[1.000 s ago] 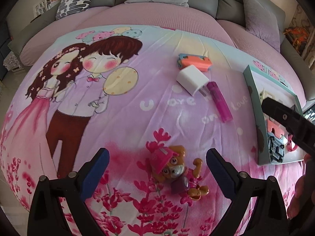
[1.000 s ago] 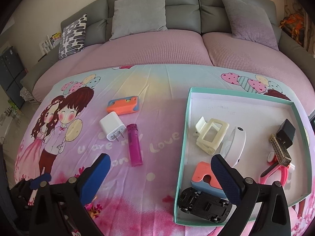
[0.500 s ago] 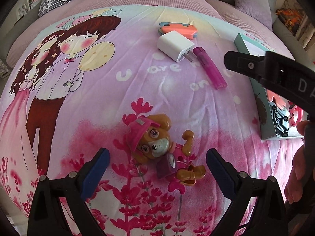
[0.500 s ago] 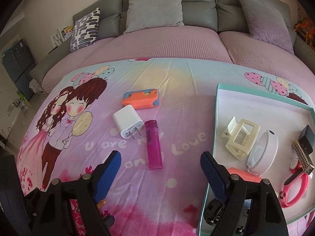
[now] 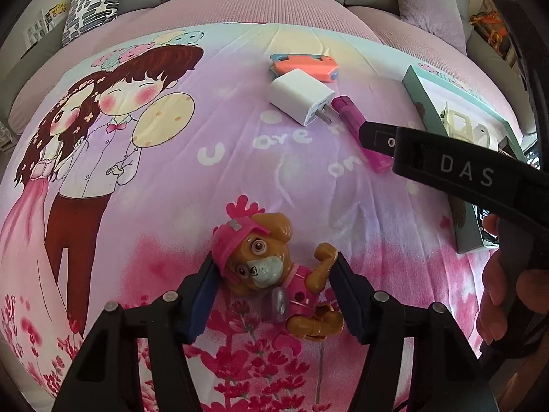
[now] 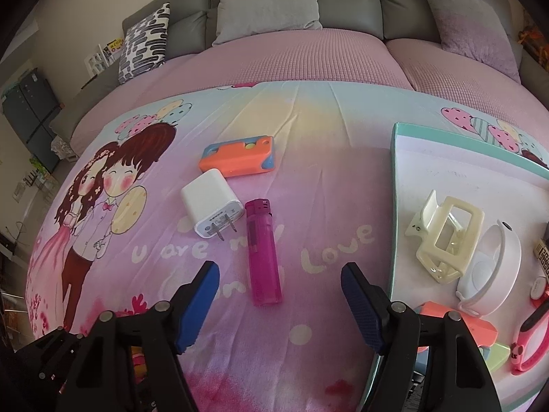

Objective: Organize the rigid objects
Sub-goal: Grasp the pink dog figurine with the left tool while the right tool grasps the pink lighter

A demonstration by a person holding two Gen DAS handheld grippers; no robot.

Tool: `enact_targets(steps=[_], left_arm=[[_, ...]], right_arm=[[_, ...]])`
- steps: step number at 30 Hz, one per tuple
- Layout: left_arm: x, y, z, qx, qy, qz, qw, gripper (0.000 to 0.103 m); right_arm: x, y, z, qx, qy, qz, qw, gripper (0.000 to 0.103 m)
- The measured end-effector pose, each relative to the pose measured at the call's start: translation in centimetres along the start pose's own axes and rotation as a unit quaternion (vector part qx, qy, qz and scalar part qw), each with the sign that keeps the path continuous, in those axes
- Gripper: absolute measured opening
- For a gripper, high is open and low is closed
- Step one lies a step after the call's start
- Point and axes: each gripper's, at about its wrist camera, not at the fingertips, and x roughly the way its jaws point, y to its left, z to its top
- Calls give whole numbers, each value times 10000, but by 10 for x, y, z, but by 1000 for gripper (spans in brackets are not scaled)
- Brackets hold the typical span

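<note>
A brown toy dog (image 5: 264, 261) in pink cap and vest lies on the cartoon bedsheet (image 5: 171, 171). My left gripper (image 5: 274, 267) is closing on it: one pad rests on the head, the other on a raised paw. A pink lighter (image 6: 262, 254) lies just ahead of my right gripper (image 6: 279, 274), its near end between the blue pads, which are closing without touching it. Beyond it lie a white charger (image 6: 212, 202) and an orange and blue case (image 6: 236, 156). In the left wrist view a black finger (image 5: 429, 158) of the right gripper crosses over the lighter (image 5: 350, 116).
A teal-rimmed tray (image 6: 394, 206) stands to the right, holding a cream hair clip (image 6: 446, 237), a white round case (image 6: 490, 267) and pink items (image 6: 532, 350). A person's hand (image 5: 497, 302) grips the right tool. Grey sofa cushions (image 6: 267, 0) line the back.
My left gripper came down over the toy dog and its jaws narrowed from wide apart to against it. My right gripper shifted left from the tray's edge, sank toward the lighter and narrowed a little.
</note>
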Motion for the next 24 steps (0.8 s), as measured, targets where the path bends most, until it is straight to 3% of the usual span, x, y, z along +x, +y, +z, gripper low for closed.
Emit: enact_targets(steps=[8,10,18,24], left_arm=[[-1,11,6,-126,-149,54,9998,65],[0,14,7,-144,-165,65,9997,65],[3,15,9,-127,-210,77,9997,65],[2,15,7,-118,-212,78,9997,65]], right_arm=[[7,6,3,-137,15,-82,9999,76],[10,8,3,-166,73,-97,9998,69],[18,15,1,-348,113,-350,9987,59],[24,20,0,-485,116,-556,9972,58]])
